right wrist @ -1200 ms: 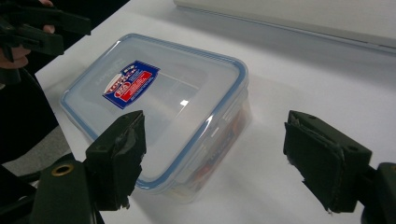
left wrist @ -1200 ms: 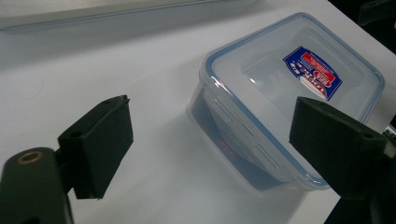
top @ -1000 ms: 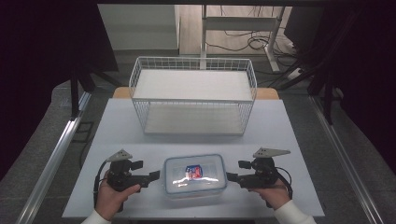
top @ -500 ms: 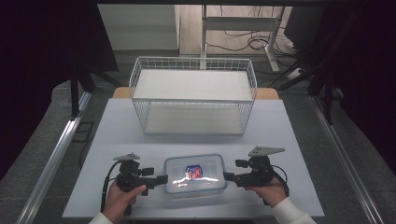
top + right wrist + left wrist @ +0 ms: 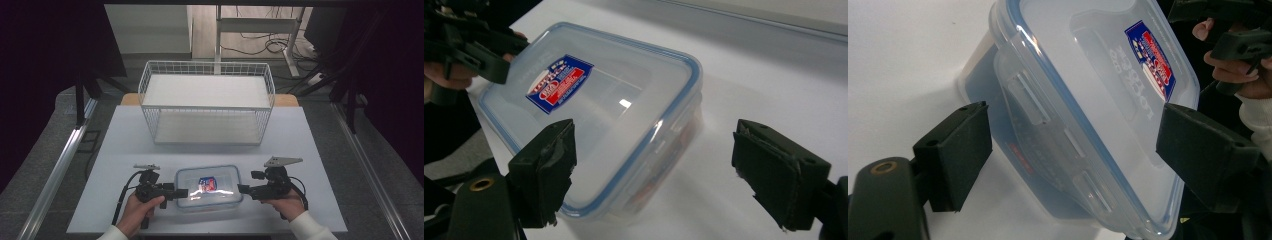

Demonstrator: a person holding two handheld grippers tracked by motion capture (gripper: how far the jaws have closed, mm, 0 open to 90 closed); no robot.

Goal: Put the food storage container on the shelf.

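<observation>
The left gripper (image 5: 181, 192) had its jaws spread wide and empty, straddling the left short end of the clear lidded food container (image 5: 209, 187); in the left gripper view that end and its latch flap sat between the two black jaws, not yet pinched. The right gripper (image 5: 243, 189) was likewise parted and empty, its jaws just off the container's right end. The container lay flat near the front of the white worktop (image 5: 320, 165), long axis running left to right, between the two grippers, with the wire basket (image 5: 207, 75) well behind it. The left looked marginally nearer. Compared with a second earlier, both grippers had closed in from the sides; the container itself had not shifted.
</observation>
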